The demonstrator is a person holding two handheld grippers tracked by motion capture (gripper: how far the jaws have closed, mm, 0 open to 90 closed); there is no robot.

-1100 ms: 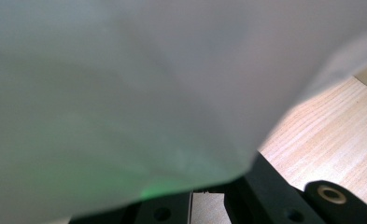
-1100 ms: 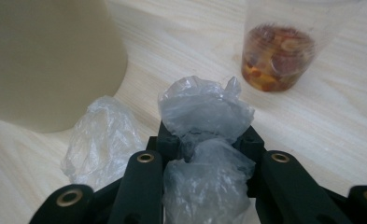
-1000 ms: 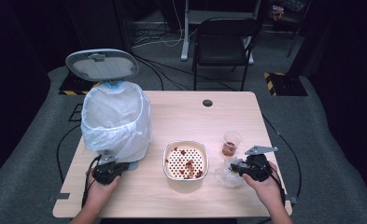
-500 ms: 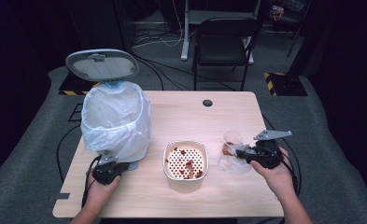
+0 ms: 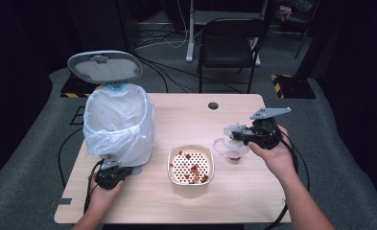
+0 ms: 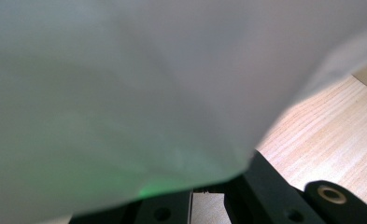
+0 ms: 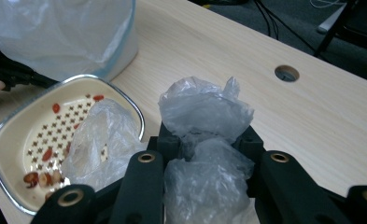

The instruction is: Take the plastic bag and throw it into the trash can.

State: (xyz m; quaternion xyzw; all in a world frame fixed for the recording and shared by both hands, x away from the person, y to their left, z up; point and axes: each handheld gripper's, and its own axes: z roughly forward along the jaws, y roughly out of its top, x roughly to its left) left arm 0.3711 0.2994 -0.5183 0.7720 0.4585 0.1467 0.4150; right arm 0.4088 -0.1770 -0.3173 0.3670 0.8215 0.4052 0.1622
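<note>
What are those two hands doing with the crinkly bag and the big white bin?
A person works at a wooden table. The right tool is clamped on a crumpled clear plastic bag, lifted above the table beside a perforated dish holding a few reddish bits. The left tool rests shut at the foot of the bag-lined bin, whose lid is up.

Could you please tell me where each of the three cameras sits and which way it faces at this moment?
High view: fixed above the person's side, looking forward and down on the table; both forearms enter from below.
Left gripper view: rides the left gripper, pressed up to the white bin liner; its black jaws show at the bottom.
Right gripper view: rides the right gripper, facing the perforated dish across the crumpled clear bag between its jaws.
Shared: the high and right gripper views both show dish, bag and table hole.
</note>
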